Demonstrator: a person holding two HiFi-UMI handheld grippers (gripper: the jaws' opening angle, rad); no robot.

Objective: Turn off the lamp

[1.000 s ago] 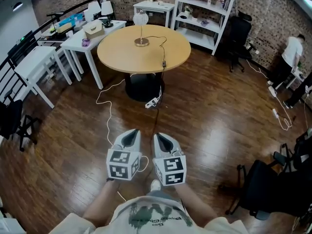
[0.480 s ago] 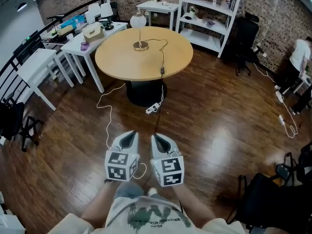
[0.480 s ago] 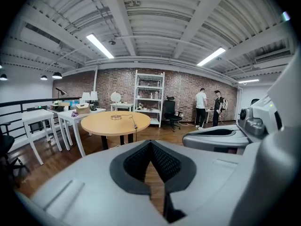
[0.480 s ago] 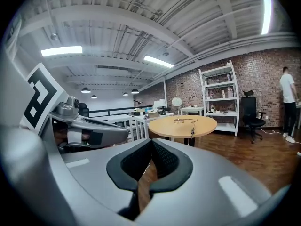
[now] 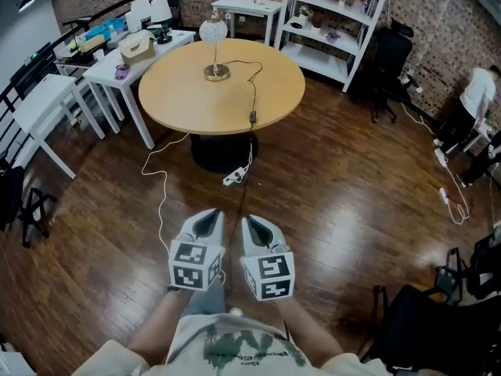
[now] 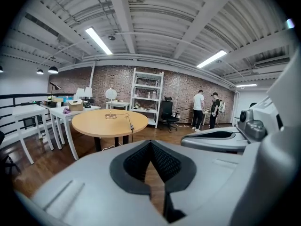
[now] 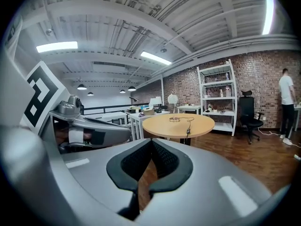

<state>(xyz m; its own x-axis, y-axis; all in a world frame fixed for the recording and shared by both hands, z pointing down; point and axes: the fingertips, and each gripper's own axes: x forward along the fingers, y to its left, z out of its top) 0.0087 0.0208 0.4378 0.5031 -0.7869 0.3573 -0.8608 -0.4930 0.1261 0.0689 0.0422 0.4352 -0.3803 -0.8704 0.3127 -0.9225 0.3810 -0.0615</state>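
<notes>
My two claws are held low and side by side in front of my body, the left gripper [image 5: 207,219] and the right gripper [image 5: 255,224] both with their jaws pressed together and nothing between the pads. The lamp [image 5: 214,52] stands well apart from me, on the far side of the round wooden table [image 5: 188,100]: a pale globe on a thin stem over a metal base. Its dark cord [image 5: 252,84] runs across the tabletop, passes a small inline switch [image 5: 252,117] near the near edge and drops over it towards a white power strip [image 5: 232,178] on the floor. A thin white cable [image 5: 160,198] loops over the boards between the table and me. White side tables [image 5: 55,92] stand to the left, one carrying a tan box [image 5: 135,47]; a white shelf unit [image 5: 333,30] and a black office chair [image 5: 387,53] stand by the brick wall [image 5: 446,22], and a person [image 5: 472,100] stands at the far right. The print on my shirt [image 5: 235,349] is too small to read. The floor [image 5: 337,202] is dark, glossy wood planks.
</notes>
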